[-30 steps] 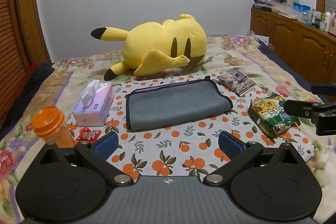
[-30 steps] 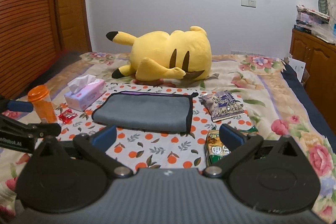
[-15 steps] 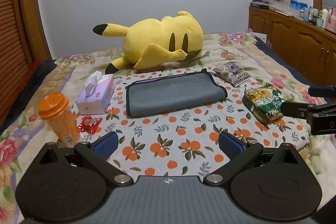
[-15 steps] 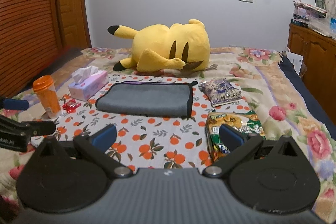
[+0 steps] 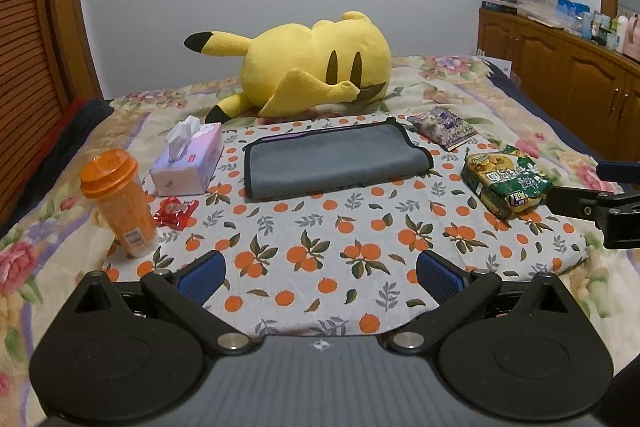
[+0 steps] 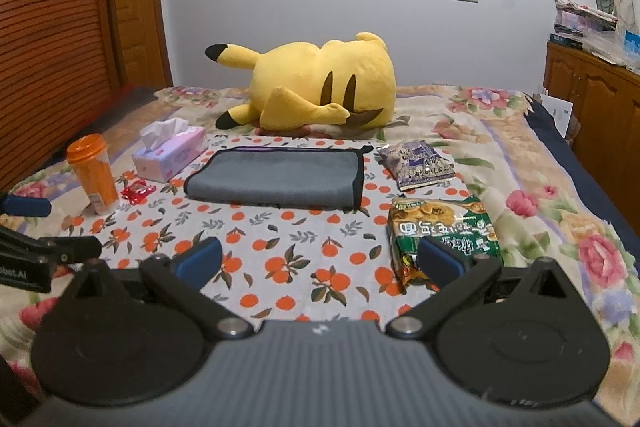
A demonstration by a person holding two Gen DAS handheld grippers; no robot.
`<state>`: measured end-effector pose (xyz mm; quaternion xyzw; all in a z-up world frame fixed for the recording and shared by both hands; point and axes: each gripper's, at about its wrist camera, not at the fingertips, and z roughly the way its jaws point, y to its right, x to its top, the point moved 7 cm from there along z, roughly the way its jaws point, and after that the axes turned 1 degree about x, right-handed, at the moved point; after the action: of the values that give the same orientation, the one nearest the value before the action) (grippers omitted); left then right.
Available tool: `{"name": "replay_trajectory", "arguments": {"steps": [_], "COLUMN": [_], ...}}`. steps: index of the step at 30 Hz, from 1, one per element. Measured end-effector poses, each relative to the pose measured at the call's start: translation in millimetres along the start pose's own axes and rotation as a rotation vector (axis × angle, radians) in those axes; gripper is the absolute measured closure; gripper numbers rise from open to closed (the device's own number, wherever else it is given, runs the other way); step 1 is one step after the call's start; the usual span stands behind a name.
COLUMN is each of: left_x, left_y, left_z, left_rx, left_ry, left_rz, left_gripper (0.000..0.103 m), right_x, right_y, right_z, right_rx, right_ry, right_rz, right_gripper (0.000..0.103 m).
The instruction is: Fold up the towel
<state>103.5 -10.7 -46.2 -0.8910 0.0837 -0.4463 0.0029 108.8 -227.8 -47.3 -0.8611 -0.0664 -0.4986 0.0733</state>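
A grey towel [image 5: 336, 159] with black trim lies folded flat on the orange-print cloth [image 5: 320, 247] on the bed; it also shows in the right wrist view [image 6: 276, 173]. My left gripper [image 5: 320, 273] is open and empty, well back from the towel over the cloth's near edge. My right gripper [image 6: 320, 261] is open and empty, also back from the towel, with its right finger over a green snack bag [image 6: 440, 227]. The right gripper shows at the right edge of the left wrist view [image 5: 600, 195].
A yellow plush toy [image 5: 312, 67] lies behind the towel. A tissue box [image 5: 188, 161], an orange bottle [image 5: 120, 199] and a red wrapper [image 5: 174, 211] stand left. A purple packet [image 5: 444, 127] and the green snack bag [image 5: 506, 181] lie right. Wooden cabinets [image 5: 568, 83] line the right wall.
Both grippers have drawn back from the towel toward the near edge of the bed, still open. The towel has not moved.
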Motion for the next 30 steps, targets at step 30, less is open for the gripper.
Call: {"name": "replay_trajectory", "arguments": {"steps": [30], "left_x": [-37], "left_y": [-11], "left_z": [-8], "left_rx": [0.017], "left_ry": [-0.013], "left_rz": [-0.047], "left_gripper": [0.0], "right_x": [-25], "right_y": [-9], "right_z": [-8], "right_rx": [-0.032], "right_ry": [-0.011], "right_rz": [-0.054], "right_gripper": [0.0]}}
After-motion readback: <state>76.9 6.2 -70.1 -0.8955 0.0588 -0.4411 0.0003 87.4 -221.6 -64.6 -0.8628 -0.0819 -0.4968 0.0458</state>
